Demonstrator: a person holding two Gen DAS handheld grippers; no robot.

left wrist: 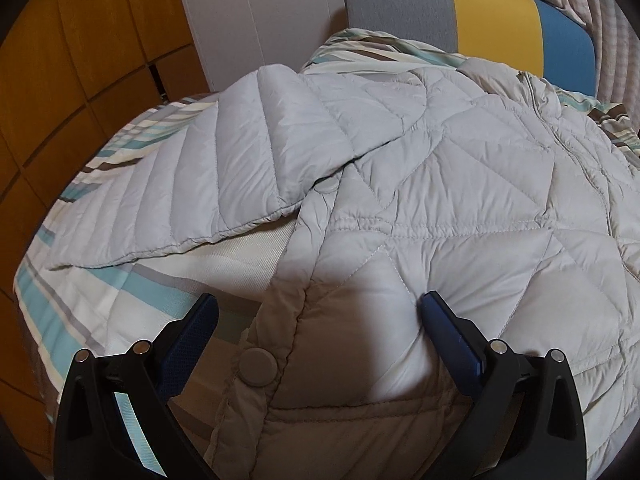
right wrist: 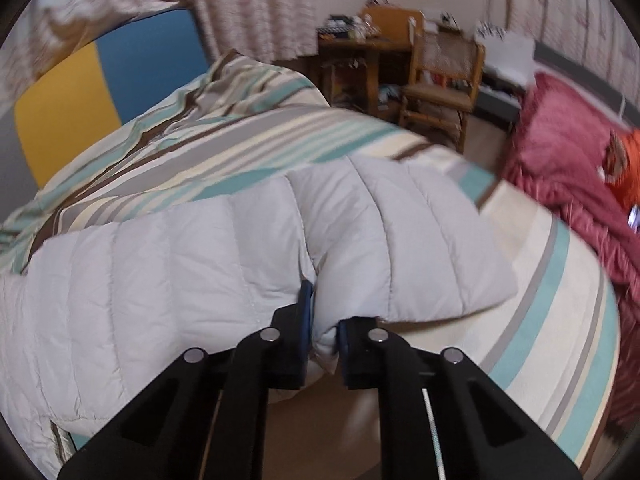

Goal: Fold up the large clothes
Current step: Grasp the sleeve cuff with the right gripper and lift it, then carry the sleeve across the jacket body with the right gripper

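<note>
Jacket (left wrist: 440,184) on striped bed (left wrist: 80,280). My left gripper (left wrist: 318,312) gapes wide over it; right gripper (right wrist: 323,320) pinches sleeve (right wrist: 392,232). Desk (right wrist: 360,52), chair (right wrist: 440,80) only in right view.

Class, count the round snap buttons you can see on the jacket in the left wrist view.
2. One snap sits between the open left hand-held gripper fingers; the other lies farther up, by the sleeve edge. More may be hidden.

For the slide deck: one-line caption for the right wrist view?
Right gripper shut on a fold of the pale quilted jacket, over the striped bedspread.
</note>
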